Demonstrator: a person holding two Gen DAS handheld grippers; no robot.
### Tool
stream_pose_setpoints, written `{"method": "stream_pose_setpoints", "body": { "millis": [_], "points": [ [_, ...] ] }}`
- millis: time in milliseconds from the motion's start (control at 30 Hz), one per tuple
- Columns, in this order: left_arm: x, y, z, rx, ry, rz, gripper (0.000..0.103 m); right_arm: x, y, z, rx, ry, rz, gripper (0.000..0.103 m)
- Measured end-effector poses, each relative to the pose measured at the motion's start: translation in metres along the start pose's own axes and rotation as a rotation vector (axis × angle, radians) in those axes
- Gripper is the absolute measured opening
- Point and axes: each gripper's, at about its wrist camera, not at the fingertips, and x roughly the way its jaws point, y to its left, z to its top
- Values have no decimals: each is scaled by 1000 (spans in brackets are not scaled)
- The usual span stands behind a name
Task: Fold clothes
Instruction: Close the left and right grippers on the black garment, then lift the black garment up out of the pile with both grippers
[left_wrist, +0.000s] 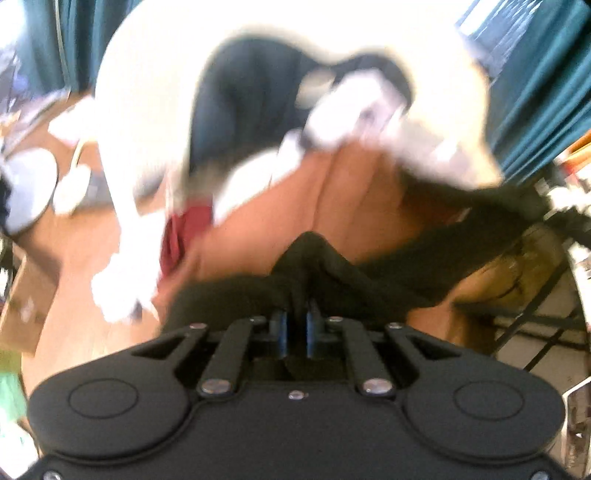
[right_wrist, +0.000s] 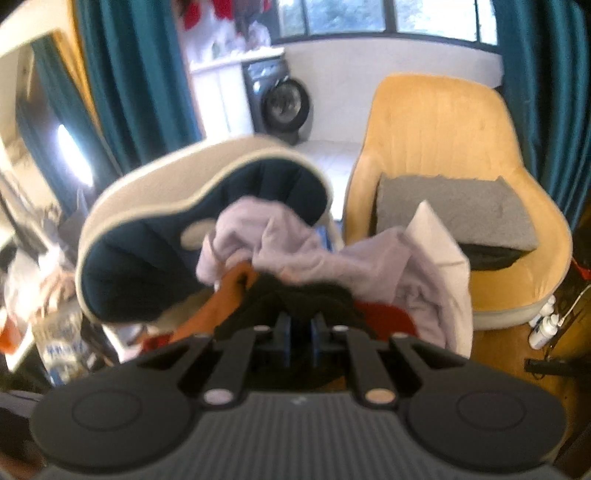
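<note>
My left gripper is shut on a black garment that stretches to the right, held up over an orange cloth. My right gripper is shut on the same black garment, above a pile of clothes: a pale lilac garment, an orange cloth and a red piece. The pile lies on a cream chair with a dark seat, which also shows blurred in the left wrist view.
A yellow armchair with a grey folded cloth stands to the right. Teal curtains, a washing machine and a mirror are behind. A maroon piece and wooden floor show in the left wrist view.
</note>
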Motion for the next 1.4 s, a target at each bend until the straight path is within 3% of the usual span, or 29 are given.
{"method": "stream_pose_setpoints", "body": {
  "millis": [100,200,300,367,500,600,667,800,867,933,1233,1300,1400],
  "points": [
    [-48,-7,32,19,-108,-55,7,-23,-15,15,57,-57,-23,10],
    [-89,-21,67,48,-222,-109,6,-33,-25,25,39,-44,-44,10],
    [-110,-43,94,73,-305,-190,6,-35,-28,26,-5,-5,-47,10],
    [-117,-60,105,120,-350,-198,6,-36,-28,20,-25,-14,-50,11],
    [-116,-88,115,163,-354,-241,6,-36,-30,11,2,-5,-68,11],
    [-115,-108,122,202,-357,-270,6,-32,-28,4,-13,49,-58,19],
    [-113,-119,126,218,-363,-280,6,-30,-24,-6,-60,65,-64,38],
    [-107,-138,134,247,-375,-298,6,-27,-13,-21,-164,101,-42,55],
    [-106,-147,136,257,-378,-311,6,-28,-5,-25,-222,95,-23,70],
    [-106,-152,138,268,-378,-316,6,-28,5,-27,-271,80,4,76],
    [-92,-155,147,264,-367,-278,6,-38,54,-31,-358,2,283,83],
    [-89,-154,145,266,-358,-272,6,-43,62,-26,-348,-35,321,86],
    [-87,-153,140,286,-340,-280,6,-34,71,-14,-301,-56,300,85]
  ]
}}
